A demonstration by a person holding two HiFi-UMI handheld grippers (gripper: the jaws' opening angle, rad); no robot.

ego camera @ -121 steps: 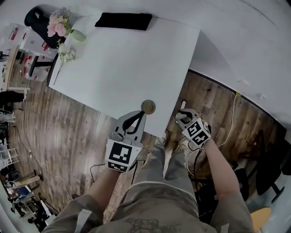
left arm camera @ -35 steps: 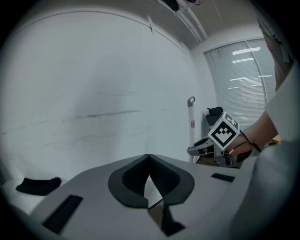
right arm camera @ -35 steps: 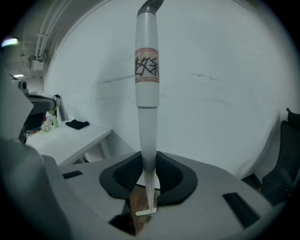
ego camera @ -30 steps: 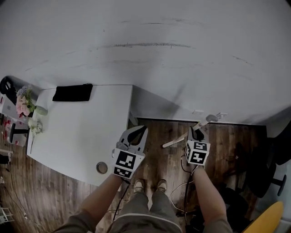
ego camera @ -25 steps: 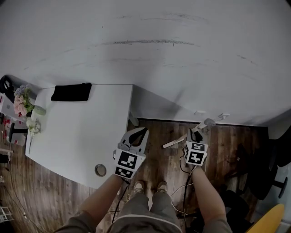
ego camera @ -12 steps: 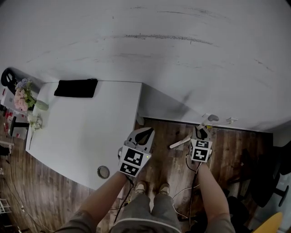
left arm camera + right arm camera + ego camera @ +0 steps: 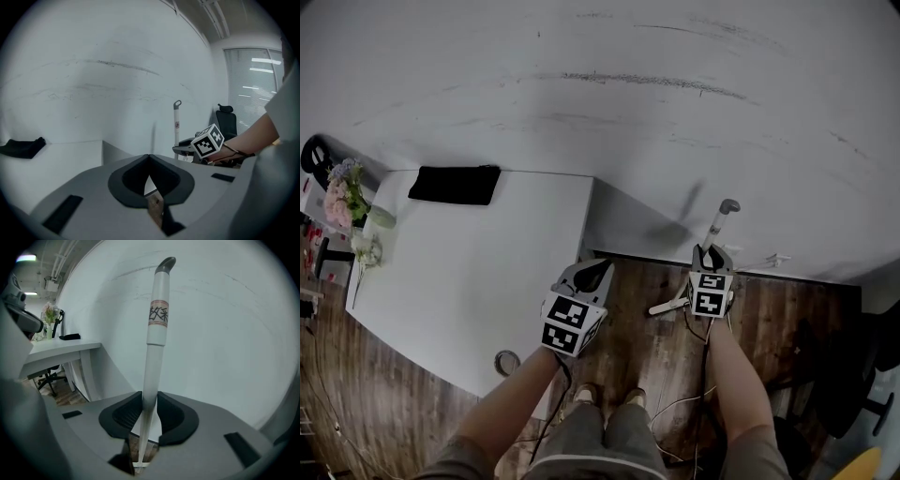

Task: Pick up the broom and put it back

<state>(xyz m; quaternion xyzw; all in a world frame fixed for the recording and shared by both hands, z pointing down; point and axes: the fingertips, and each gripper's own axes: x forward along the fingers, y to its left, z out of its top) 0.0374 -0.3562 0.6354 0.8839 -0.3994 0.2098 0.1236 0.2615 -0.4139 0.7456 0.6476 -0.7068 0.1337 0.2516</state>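
The broom (image 7: 157, 319) has a white handle with a grey cap and a printed label. It stands almost upright in front of the white wall, handle top (image 7: 727, 205) up and its head (image 7: 668, 306) low over the wood floor. My right gripper (image 7: 711, 250) holds the handle between its pads (image 7: 164, 408); its jaws are opening slightly with the handle still touching both. In the left gripper view the handle (image 7: 176, 123) rises behind the right gripper's marker cube (image 7: 207, 140). My left gripper (image 7: 600, 264) (image 7: 149, 156) hangs shut and empty by the table corner.
A white table (image 7: 487, 272) fills the left, with a black pad (image 7: 454, 184) and flowers (image 7: 342, 192) at its far side and a small round roll (image 7: 507, 362) at its near edge. Cables (image 7: 675, 403) lie on the floor by the person's feet. A dark chair (image 7: 226, 123) stands at the right.
The broom handle has swung up from a low slant to nearly upright against the wall. Both grippers have shifted a little closer to the wall and lower.
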